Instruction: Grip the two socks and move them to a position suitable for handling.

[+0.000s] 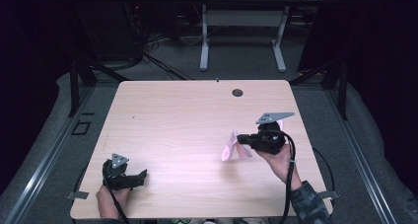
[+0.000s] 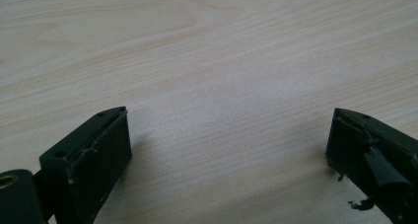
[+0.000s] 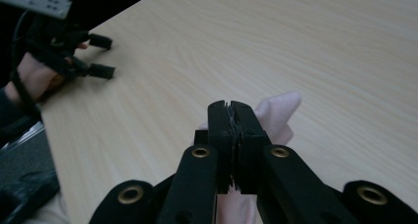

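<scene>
On the pale wooden table (image 1: 187, 130), the right claw (image 3: 230, 116) pinches a pink cloth (image 3: 276, 113); the left claw (image 2: 226, 135) gapes.

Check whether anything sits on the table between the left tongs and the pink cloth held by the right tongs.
Nothing visible does. The left tongs rest open at the near left corner, the right tongs are shut on the pink cloth at the right, and the wooden table between them is bare.
</scene>
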The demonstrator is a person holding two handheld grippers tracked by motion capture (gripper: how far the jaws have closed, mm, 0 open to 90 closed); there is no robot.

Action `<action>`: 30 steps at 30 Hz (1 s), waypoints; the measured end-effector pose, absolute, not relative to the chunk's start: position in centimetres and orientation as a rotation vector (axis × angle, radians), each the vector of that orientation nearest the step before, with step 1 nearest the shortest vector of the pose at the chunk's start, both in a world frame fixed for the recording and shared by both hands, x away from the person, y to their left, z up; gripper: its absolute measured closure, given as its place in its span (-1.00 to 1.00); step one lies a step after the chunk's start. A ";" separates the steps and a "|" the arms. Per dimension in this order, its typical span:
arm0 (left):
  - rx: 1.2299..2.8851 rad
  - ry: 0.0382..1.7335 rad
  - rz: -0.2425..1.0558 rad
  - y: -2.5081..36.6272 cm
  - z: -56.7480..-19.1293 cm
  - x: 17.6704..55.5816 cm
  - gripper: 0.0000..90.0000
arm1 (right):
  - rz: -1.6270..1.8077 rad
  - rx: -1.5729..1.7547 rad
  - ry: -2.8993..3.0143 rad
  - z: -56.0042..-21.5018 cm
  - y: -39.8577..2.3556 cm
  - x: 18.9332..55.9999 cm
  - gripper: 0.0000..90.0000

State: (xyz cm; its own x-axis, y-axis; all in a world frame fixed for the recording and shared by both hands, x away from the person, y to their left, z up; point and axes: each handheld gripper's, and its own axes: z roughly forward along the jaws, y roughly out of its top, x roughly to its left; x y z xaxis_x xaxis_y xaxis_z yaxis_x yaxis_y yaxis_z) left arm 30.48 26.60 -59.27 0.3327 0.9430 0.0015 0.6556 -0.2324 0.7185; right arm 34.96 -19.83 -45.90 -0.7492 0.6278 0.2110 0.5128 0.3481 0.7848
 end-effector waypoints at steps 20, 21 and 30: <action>1.975 1.400 0.593 26.6 -59.3 30.5 -0.93 | 1.302 0.979 2.787 -53.3 -14.4 31.2 0.17; 1.975 1.400 0.593 26.6 -59.3 30.5 -0.93 | 1.311 0.991 2.765 -53.2 -14.9 31.4 0.06; 1.972 1.401 0.596 26.6 -59.3 30.5 -0.91 | 1.181 1.030 2.590 -50.4 -18.9 34.2 -0.61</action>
